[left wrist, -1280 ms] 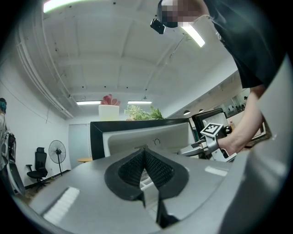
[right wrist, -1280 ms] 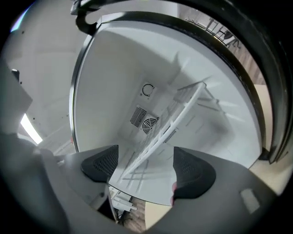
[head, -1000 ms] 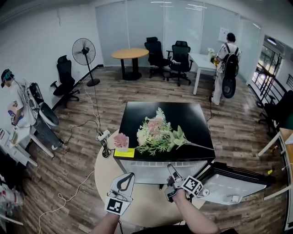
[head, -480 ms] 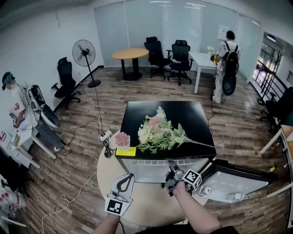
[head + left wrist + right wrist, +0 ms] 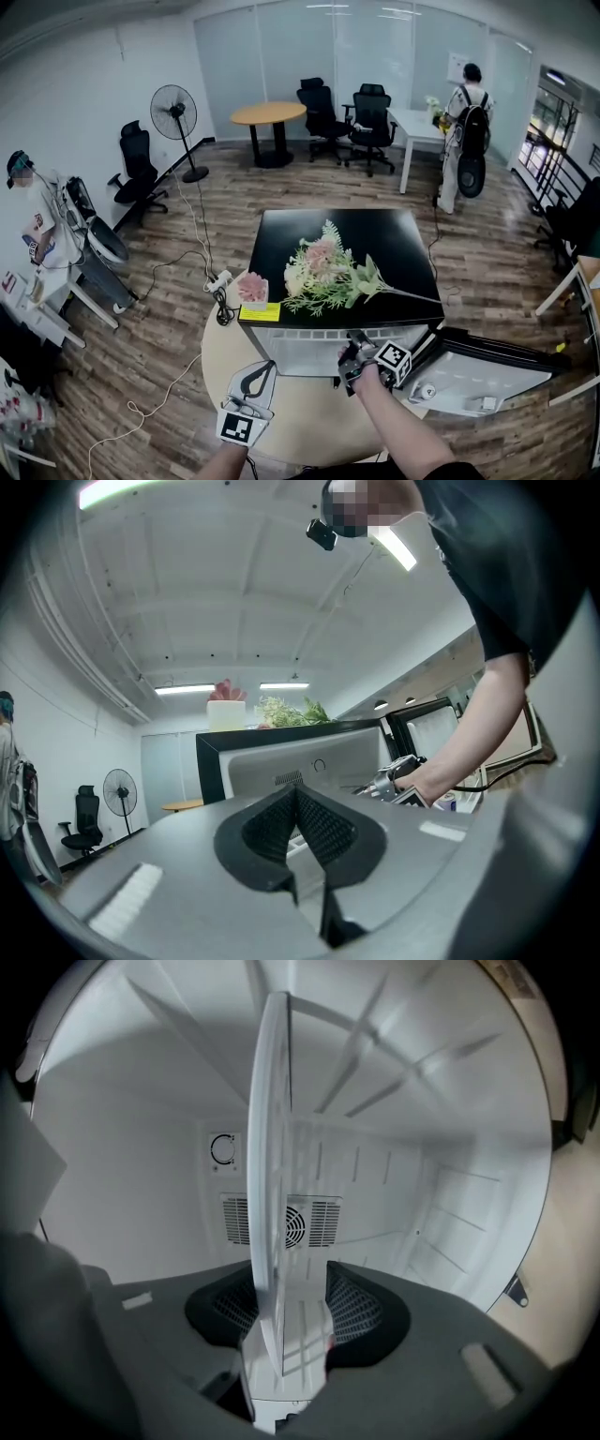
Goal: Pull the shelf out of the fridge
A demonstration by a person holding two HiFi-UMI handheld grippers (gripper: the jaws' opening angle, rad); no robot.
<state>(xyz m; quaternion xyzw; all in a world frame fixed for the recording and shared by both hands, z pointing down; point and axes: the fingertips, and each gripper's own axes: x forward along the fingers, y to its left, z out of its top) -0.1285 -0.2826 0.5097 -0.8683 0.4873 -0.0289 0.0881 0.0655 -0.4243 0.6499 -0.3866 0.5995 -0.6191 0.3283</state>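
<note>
Inside white fridge | right gripper, jaws just closing, pinches thin white plastic shelf | pull straight, level.

Bouquet of pale flowers lying on its side, near a small potted pink flower. Background: pedestal fan, round tabletop, black office chairs, standing person with backpack. Power strip on wood floor.
</note>
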